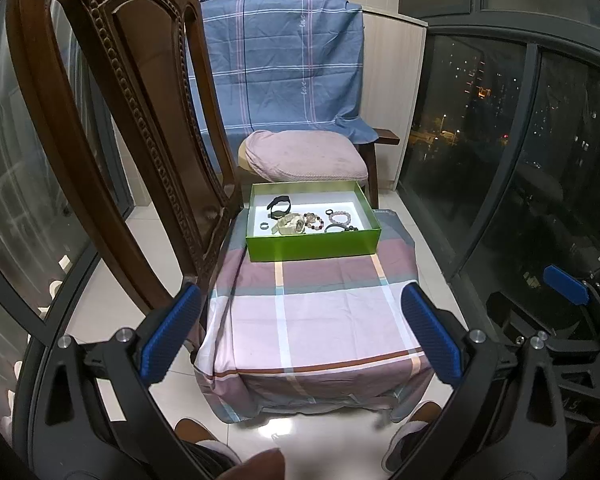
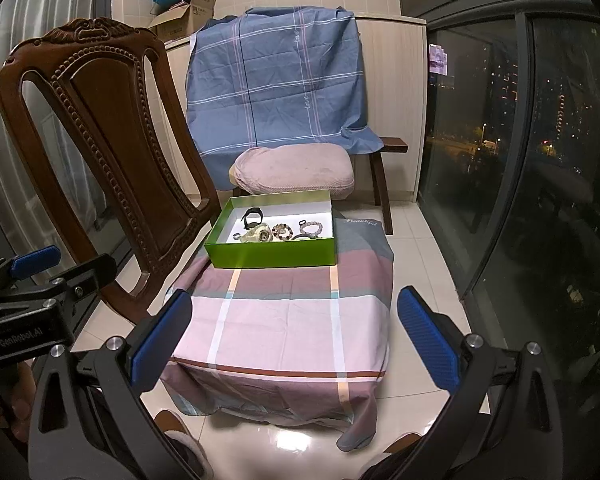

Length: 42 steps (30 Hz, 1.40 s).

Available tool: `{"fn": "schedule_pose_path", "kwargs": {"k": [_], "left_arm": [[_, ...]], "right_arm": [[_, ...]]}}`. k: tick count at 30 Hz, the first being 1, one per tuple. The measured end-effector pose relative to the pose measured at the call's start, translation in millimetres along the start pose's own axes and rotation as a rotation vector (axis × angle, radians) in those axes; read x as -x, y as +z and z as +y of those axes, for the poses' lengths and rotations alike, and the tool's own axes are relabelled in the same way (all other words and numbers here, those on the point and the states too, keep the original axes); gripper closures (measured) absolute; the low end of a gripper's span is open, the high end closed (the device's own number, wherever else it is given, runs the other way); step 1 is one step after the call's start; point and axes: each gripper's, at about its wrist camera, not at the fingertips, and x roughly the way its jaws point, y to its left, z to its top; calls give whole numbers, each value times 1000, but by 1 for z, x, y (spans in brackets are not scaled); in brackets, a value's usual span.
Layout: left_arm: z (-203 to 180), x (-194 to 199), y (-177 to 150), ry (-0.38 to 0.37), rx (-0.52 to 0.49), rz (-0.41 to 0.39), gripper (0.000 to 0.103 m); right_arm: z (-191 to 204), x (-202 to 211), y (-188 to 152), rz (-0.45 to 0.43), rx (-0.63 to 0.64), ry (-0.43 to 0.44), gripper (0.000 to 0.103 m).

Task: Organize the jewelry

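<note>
1. Nearest the left wrist camera, the left gripper point(image 1: 300, 334) is held with its blue-padded fingers point(image 1: 171, 334) spread wide and nothing between them, above the near end of a low table draped in a pink, mauve and grey checked cloth point(image 1: 320, 320).
2. Likewise, the right gripper point(image 2: 294, 338) has its jaws wide apart and empty, poised over the same cloth point(image 2: 292, 320); the right wrist view also catches the left gripper's body at its left edge.
3. At the far end of the table stands a green box point(image 1: 312, 246), open-topped with a white floor, resting on the cloth and well apart from both grippers.
4. Inside the box lies the jewelry: a black watch band point(image 1: 279, 206) toward the back left, a small ring point(image 1: 263, 225) at front left, a pale cream watch point(image 1: 290, 226) just beside it, a brown beaded bracelet point(image 1: 314, 221) at centre, a pale pink beaded bracelet point(image 1: 339, 216) to its right, and a dark bracelet point(image 1: 337, 228) at front right.
5. To the left of the table rises a carved wooden chair point(image 2: 112, 152).
6. Beyond the box sits a wooden bench point(image 2: 384, 148) bearing a pink cushion point(image 2: 296, 172), with a blue checked sheet point(image 2: 276, 80) hung behind it.
7. On the right, dark windows point(image 2: 500, 120) show city lights.
</note>
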Motion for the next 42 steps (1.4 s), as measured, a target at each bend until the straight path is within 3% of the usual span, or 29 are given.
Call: {"fn": "schedule_pose_path", "kwargs": {"k": [42], "left_arm": [[-2,-7,2,-10,-13,18,4]], "right_arm": [[1,-7,-1,7,-4,-4,3]]}}
